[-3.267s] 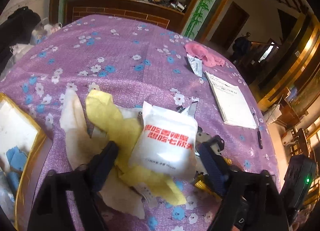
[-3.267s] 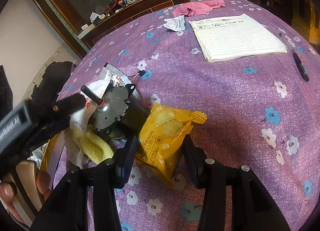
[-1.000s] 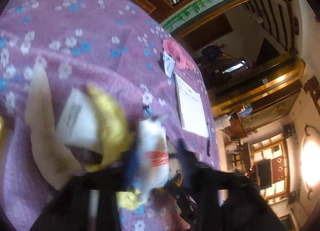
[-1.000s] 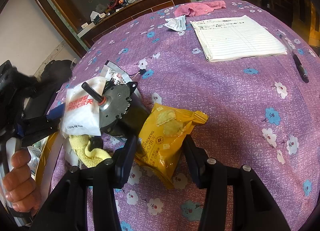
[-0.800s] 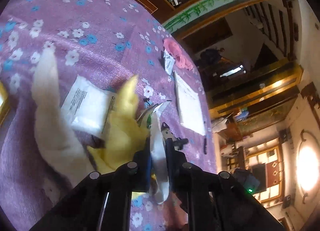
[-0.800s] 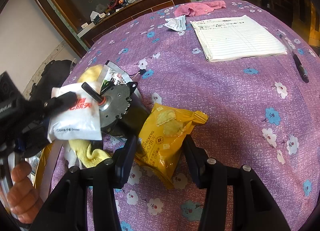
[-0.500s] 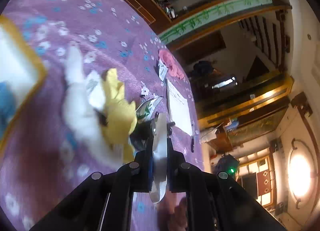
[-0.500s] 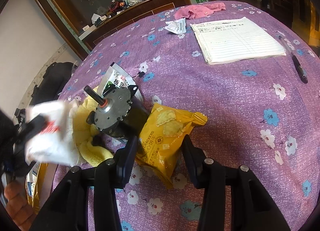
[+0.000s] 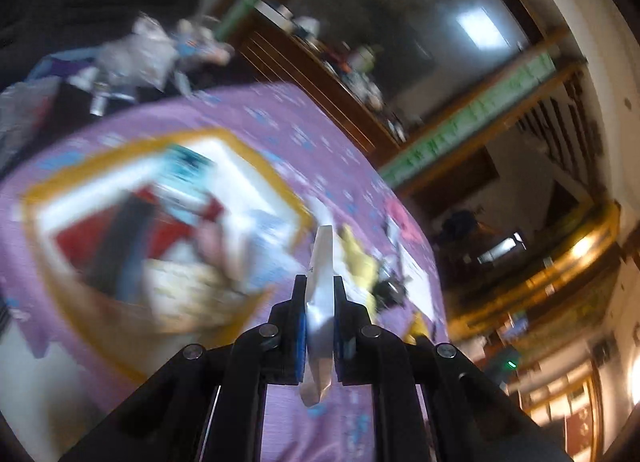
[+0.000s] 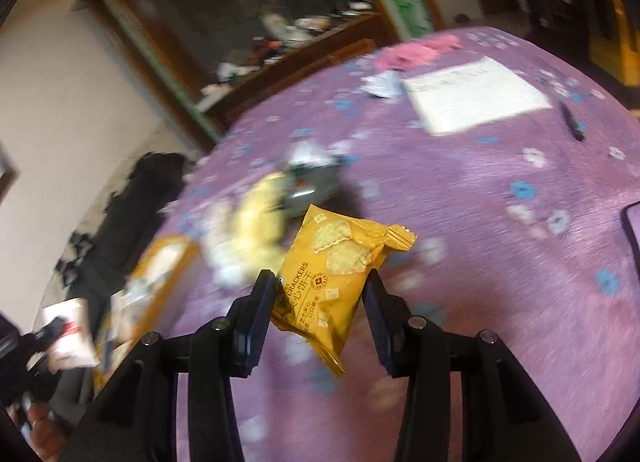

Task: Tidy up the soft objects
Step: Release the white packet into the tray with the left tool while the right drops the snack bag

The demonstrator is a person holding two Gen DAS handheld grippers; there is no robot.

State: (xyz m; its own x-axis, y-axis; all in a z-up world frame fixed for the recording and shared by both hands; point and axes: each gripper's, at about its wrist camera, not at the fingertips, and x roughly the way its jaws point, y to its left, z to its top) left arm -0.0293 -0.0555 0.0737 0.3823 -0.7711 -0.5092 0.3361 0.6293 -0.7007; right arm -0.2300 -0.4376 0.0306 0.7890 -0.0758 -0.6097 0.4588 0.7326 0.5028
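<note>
At the lower centre of the left wrist frame my left tool (image 9: 320,320) is clenched on the white packet (image 9: 321,302), which I see edge-on, a thin sliver standing up between the blue pads. To the left of it, filling the middle left of that frame, is the yellow-rimmed box (image 9: 280,189) on the purple flowered worktop (image 9: 304,133), already holding a blurred jumble of things I can't tell apart. In the right wrist frame my right tool (image 10: 318,298) grasps the yellow cracker bag (image 10: 332,266) by its lower half, and the bag looks lifted clear of the cloth. The yellow cloth (image 10: 260,221) lies above and left of it, next to a grey metal part (image 10: 310,185); the same box (image 10: 160,262) sits at the lower left there.

As I judge it, the step in hand is carrying both packets over to the box. To do it well I'd bring the left packet over the open middle of the box, not its rim, and lower it close before letting go, since a thin packet held by its edge may flip or slide out. I'd hold the cracker bag gently so its contents aren't crushed, and let the left tool clear the box before the right comes in, as both approach the same opening
</note>
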